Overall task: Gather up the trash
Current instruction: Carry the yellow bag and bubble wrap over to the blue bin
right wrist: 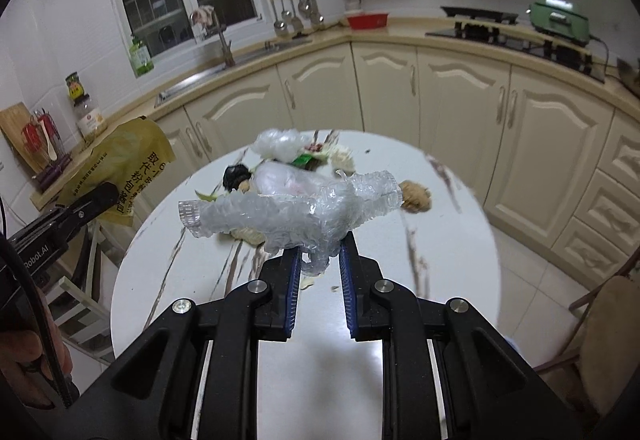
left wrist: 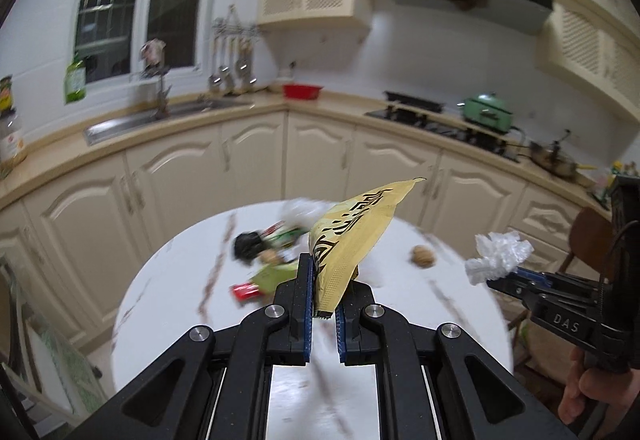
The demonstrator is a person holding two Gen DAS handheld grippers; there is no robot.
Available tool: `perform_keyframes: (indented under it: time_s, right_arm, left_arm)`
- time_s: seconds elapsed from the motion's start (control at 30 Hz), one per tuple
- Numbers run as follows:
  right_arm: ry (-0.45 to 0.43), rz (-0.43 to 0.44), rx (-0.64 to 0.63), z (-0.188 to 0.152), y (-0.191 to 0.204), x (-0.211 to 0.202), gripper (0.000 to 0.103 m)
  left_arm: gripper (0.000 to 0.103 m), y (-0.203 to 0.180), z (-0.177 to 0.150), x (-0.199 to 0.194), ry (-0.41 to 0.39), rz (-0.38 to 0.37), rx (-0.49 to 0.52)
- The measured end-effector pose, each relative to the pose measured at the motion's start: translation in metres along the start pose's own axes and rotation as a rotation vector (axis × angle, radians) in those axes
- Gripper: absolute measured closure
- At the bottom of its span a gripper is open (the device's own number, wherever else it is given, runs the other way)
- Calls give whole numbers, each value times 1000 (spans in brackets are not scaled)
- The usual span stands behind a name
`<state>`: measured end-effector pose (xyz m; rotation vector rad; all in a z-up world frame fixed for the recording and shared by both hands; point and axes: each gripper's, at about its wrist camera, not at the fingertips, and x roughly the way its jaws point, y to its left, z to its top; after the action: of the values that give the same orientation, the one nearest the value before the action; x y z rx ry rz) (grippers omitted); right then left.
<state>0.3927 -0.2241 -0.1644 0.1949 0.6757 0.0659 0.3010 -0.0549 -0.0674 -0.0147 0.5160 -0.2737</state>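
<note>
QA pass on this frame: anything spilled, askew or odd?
Yes. Mixed litter lies strewn on the round white marble-look table: wrappers, a black crumpled piece, a brown walnut. Small crumbs lie nearer the camera.

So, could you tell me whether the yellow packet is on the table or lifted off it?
Lifted off. The left gripper is shut on the yellow packet's lower edge, and the packet stands up above the table.

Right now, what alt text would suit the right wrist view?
The right gripper pinches crumpled clear plastic wrap above a round white table strewn with trash. At left, the left gripper holds a yellow bag.
</note>
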Motion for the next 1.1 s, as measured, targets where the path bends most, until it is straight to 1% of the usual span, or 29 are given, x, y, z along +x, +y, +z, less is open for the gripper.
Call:
perform_keyframes:
  time_s: [0.13, 0.27, 0.33, 0.4, 0.47, 0.5, 0.63, 0.73, 0.8, 0.83, 0.9, 0.93, 0.97, 1.1]
  right_arm:
    - [-56, -28, 32, 2, -27, -33, 85]
    - [-97, -90, 87, -4, -70, -66, 85]
    - [-103, -134, 129, -12, -98, -79, 85]
    - [-95, -173, 172, -22, -124, -86, 85]
    - [-77, -215, 219, -35, -152, -90, 85]
    - [-66, -230, 247, -43, -167, -91, 85]
    - [-13, -276, 351, -74, -223, -87, 85]
    - [38, -294, 425, -100, -262, -77, 85]
    - [75, -290, 473, -117, -287, -65, 85]
    - [91, -285, 493, -125, -298, -60, 85]
    - [135, -285, 524, -142, -320, -44, 85]
    - [156, -281, 540, -151, -330, -37, 85]
    - [172, -273, 553, -156, -338, -29, 85]
    - [240, -250, 594, -179, -363, 0, 85]
  left_arm:
    - [98, -43, 1, 4, -17, -74, 53]
    - [98, -96, -3, 27, 7, -173, 112]
    - [98, -130, -10, 41, 39, -239, 147]
    - [98, -154, -15, 57, 72, -283, 175]
    - [98, -183, -24, 76, 119, -333, 200]
    - [98, -200, -31, 87, 155, -362, 216]
    - [98, -246, -47, 127, 254, -425, 260]
    - [98, -275, -60, 164, 337, -444, 288]
    - [98, -288, -66, 189, 400, -448, 292]
    - [98, -297, -70, 209, 443, -446, 293]
    - [98, -306, -75, 234, 490, -438, 301]
    - [98, -314, -82, 247, 527, -432, 306]
    - [98, -315, -77, 264, 547, -429, 310]
    - [98, -335, -86, 325, 662, -409, 311]
